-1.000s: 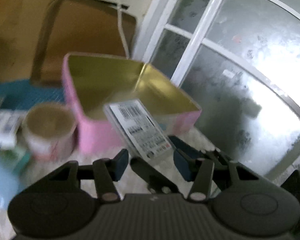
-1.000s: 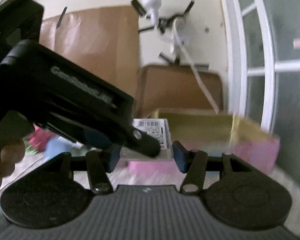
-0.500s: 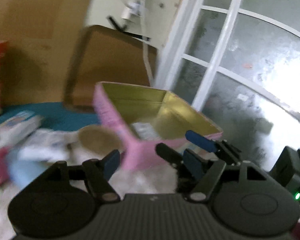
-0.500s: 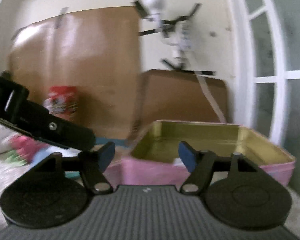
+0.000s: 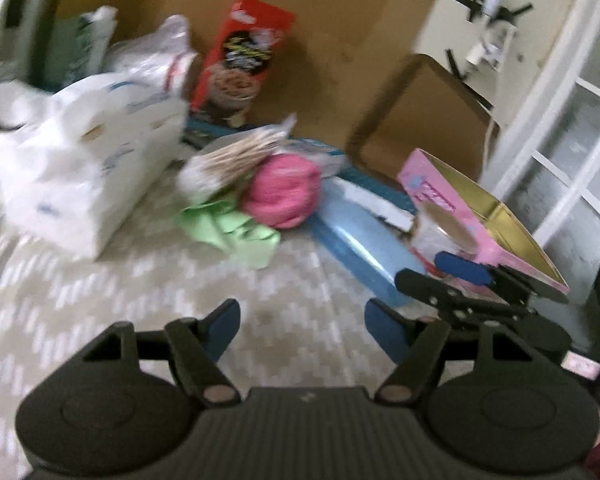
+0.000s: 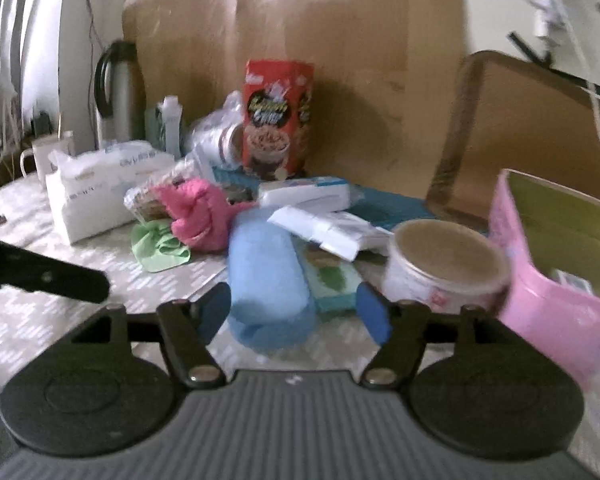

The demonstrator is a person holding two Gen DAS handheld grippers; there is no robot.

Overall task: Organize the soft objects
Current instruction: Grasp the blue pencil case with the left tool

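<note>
pink tin (image 6: pixel 556 280) at three o'clock already holds one small packet, while the blue roll (image 6: pixel 266 276), pink cloth (image 6: pixel 198 216) and green cloth (image 6: pixel 160 246) still lie loose at centre. right gripper (image 6: pixel 296 310) stands wide and empty before the roll; left gripper (image 5: pixel 302 326), closing slightly, holds nothing. round tub (image 6: pixel 444 264) crowds the tin, with tissue pack (image 6: pixel 100 184) at ten o'clock.
</note>
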